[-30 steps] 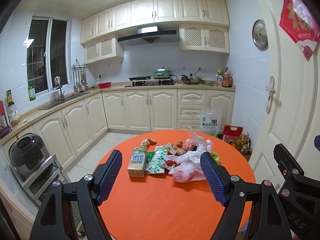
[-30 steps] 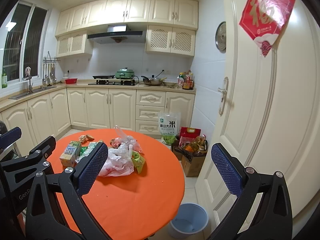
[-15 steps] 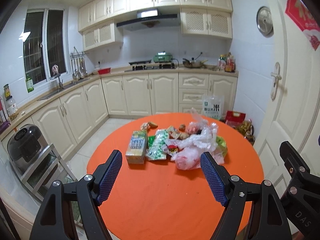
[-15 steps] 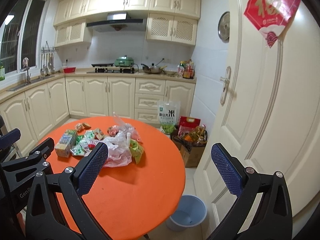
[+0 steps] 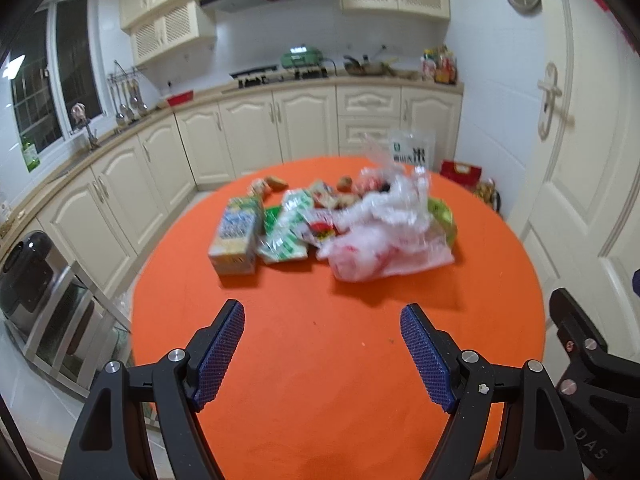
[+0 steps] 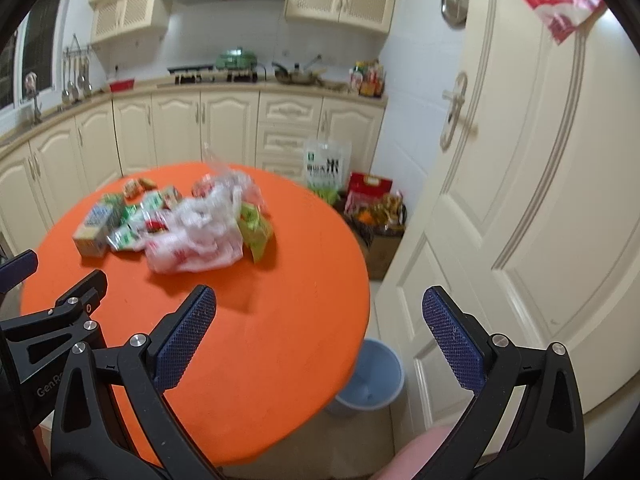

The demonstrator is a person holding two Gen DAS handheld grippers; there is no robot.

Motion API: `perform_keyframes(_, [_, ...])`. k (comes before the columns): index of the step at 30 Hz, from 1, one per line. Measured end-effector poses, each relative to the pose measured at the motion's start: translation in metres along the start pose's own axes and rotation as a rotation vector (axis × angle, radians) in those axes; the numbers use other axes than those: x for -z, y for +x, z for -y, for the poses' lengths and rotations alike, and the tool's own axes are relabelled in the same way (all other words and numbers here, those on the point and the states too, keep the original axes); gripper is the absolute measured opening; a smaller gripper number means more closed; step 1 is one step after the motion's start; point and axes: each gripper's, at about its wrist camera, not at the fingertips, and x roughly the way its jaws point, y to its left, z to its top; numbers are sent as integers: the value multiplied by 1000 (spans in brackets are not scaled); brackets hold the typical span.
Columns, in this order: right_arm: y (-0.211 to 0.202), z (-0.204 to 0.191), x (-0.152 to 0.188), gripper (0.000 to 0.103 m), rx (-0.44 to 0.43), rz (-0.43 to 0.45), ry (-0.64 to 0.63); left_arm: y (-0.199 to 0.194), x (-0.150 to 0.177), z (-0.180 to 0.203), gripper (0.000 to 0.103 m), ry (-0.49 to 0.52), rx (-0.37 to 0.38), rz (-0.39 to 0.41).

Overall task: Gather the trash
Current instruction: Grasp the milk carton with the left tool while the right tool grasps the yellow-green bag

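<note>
A heap of trash lies on the far half of a round orange table (image 5: 320, 360) (image 6: 256, 320): a drink carton (image 5: 236, 234) (image 6: 94, 228), green and white wrappers (image 5: 286, 228) (image 6: 132, 228), a crumpled white plastic bag (image 5: 384, 236) (image 6: 196, 236), a green packet (image 6: 254, 228) and small food scraps (image 5: 276, 182). My left gripper (image 5: 322, 344) hangs open over the near part of the table, well short of the heap. My right gripper (image 6: 318, 328) is open above the table's right edge. A blue waste bin (image 6: 372, 376) stands on the floor beside the table.
Cream kitchen cabinets (image 5: 248, 136) and a counter with a stove run behind the table. A white door (image 6: 520, 200) stands at the right, with bags and a box (image 6: 372, 208) on the floor near it. A rack with a cooker (image 5: 28, 280) stands at left.
Both views have tilted downward and closer to the table; the trash heap now sits nearer and lower in view. The bin shows more fully. Both grippers have stayed open.
</note>
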Motion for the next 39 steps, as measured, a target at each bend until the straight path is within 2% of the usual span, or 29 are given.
perform_keyframes(10, [55, -10, 12, 103, -32, -156, -22, 71, -5, -6, 77, -14, -5, -157])
perform_keyframes(18, [79, -19, 8, 103, -53, -203, -24, 107, -12, -16, 77, -39, 0, -208])
perform_keyframes(22, [88, -23, -5, 103, -69, -189, -25, 123, -16, -35, 77, -76, 24, -248])
perform_keyframes(33, [144, -10, -55, 103, -90, -203, 75, 161, -48, -93, 77, -168, -5, -282])
perform_keyframes(36, [167, -11, -66, 103, -137, -234, 95, 173, -60, -102, 77, -184, -6, -287])
perform_keyframes(39, [188, -15, -69, 98, -196, -277, 110, 187, -70, -109, 77, -193, 1, -302])
